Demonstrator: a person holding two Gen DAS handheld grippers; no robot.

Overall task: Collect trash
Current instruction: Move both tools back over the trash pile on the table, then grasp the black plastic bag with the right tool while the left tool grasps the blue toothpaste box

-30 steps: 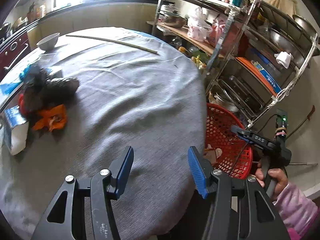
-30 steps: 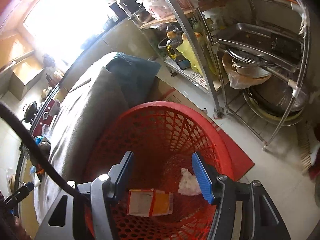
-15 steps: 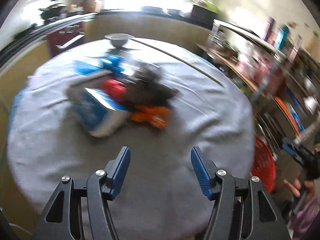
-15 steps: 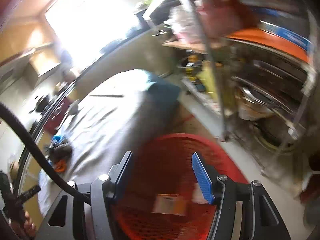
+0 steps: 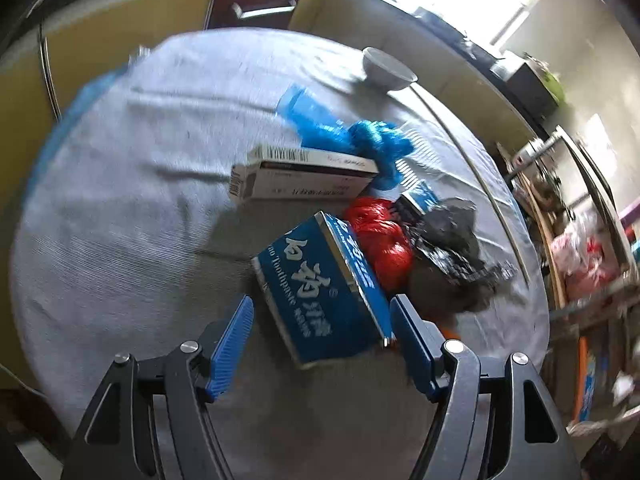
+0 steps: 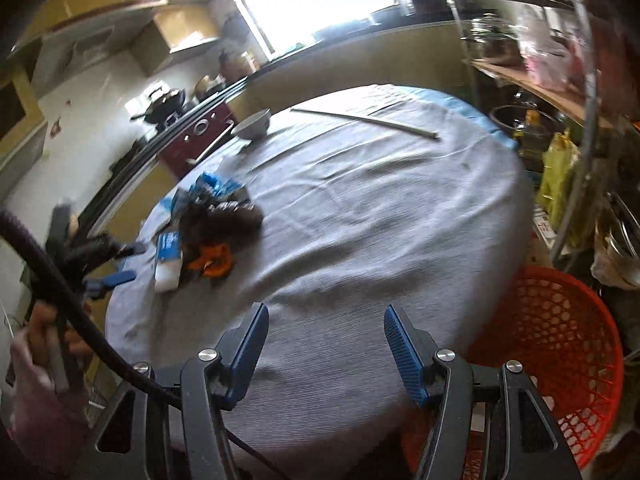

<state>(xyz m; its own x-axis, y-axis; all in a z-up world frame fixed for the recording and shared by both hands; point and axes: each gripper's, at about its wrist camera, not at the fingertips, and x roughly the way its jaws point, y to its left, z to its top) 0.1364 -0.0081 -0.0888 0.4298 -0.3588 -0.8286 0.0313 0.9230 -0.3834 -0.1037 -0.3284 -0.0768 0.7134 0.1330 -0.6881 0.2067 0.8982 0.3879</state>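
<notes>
Now, from your left: your left gripper (image 5: 322, 340) points down at the trash heap on the grey-clothed round table (image 5: 120, 220). Its jaws are opening, and the blue toothpaste box (image 5: 320, 292) lies between the pads, the right pad just beside the box's corner and the left pad apart from it. Beyond the box lie a white carton (image 5: 304, 178), a crumpled blue bag (image 5: 344, 136), a red bag (image 5: 380, 240) and a black bag (image 5: 452, 240). A white bowl (image 5: 388, 70) sits near the far edge. Your right gripper (image 6: 324, 350) hangs over the near edge of the table, jaws apart and holding nothing. The red basket (image 6: 560, 320) stands on the floor to its right.
</notes>
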